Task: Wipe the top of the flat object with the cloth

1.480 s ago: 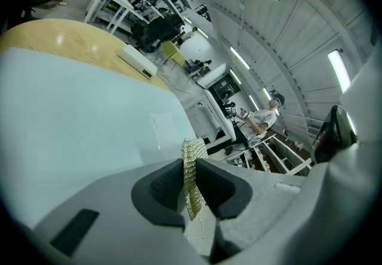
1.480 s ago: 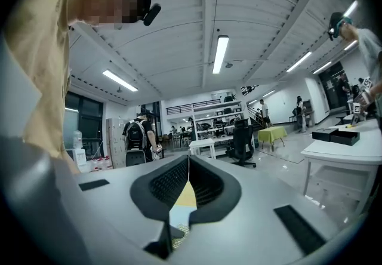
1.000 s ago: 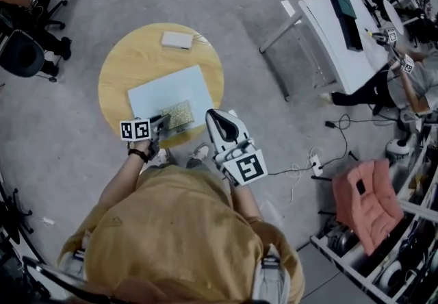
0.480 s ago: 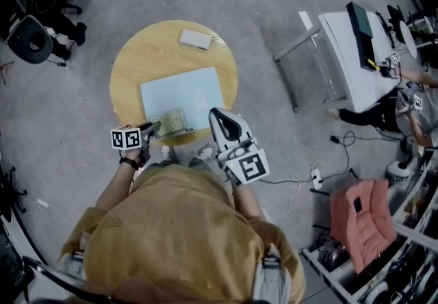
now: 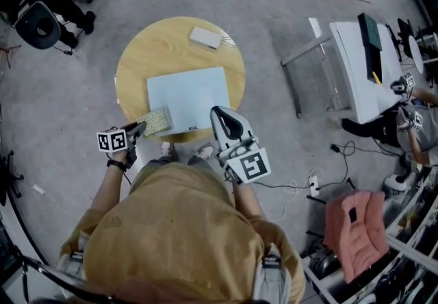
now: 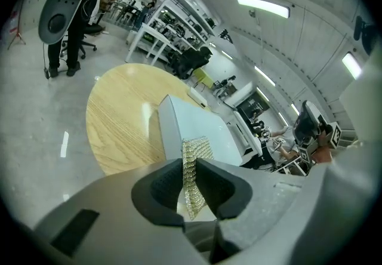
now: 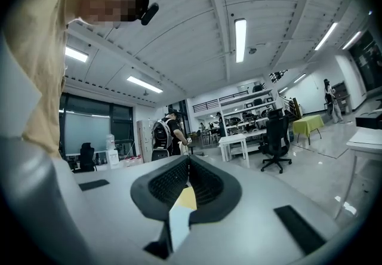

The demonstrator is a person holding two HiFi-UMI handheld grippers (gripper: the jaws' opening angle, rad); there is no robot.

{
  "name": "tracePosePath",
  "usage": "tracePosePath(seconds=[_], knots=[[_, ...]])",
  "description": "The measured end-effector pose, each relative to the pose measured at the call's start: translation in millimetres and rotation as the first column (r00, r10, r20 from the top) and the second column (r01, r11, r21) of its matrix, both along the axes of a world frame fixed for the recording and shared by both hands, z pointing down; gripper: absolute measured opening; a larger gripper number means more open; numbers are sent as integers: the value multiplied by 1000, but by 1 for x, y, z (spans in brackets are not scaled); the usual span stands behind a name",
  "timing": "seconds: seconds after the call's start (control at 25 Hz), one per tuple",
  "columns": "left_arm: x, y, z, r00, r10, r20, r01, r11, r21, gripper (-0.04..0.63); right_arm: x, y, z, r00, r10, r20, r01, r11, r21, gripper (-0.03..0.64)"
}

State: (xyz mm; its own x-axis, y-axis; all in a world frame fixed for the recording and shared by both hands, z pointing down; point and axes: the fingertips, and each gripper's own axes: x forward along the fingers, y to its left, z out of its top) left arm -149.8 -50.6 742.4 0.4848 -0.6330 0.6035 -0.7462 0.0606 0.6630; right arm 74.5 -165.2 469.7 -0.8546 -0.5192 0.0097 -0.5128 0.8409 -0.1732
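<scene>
A pale blue flat object (image 5: 191,94) lies on a round wooden table (image 5: 137,63). A woven yellowish cloth (image 5: 156,121) rests at the flat object's near-left corner, pinched by my left gripper (image 5: 139,129), which is shut on it. In the left gripper view the cloth (image 6: 195,165) stands between the jaws, with the flat object (image 6: 200,126) and the table (image 6: 119,123) beyond. My right gripper (image 5: 217,116) hovers by the flat object's near-right edge, tilted upward. Its jaws (image 7: 188,165) are shut with nothing held, and its view looks toward the ceiling.
A small white device (image 5: 206,37) sits at the table's far edge. Black office chairs (image 5: 37,22) stand at the far left. A white desk (image 5: 356,56) is at the right. A pink cushion (image 5: 352,227) and floor cables (image 5: 301,176) lie near right.
My left gripper has drawn the cloth leftward along the flat object's near edge, from its middle to the near-left corner. The right gripper has kept its place.
</scene>
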Motion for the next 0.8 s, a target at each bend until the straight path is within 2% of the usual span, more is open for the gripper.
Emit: tracePosePath(seconds=[0.16,0.44,0.6,0.72,0.8], knots=[[-14,13,4,999,8,39,-8,1000,-14,61,-1,-5,1,1000,-4,14,4,1000,-4,2],[-43,38,-11,994,-61,91,62,998,-14,61,-8,-1,-1,999,-27,20,27,1000,4,2],[-65,47,-22,980,-58,192,61,998,-10,61,1,-2,1,1000,-14,15,14,1000,2,2],[-79,47,-32,956,-42,292,44,999,2,61,14,-3,4,1000,8,13,-8,1000,4,2],[-82,40,-46,943,-47,330,40,999,31,61,23,-5,3,999,30,19,-30,1000,4,2]])
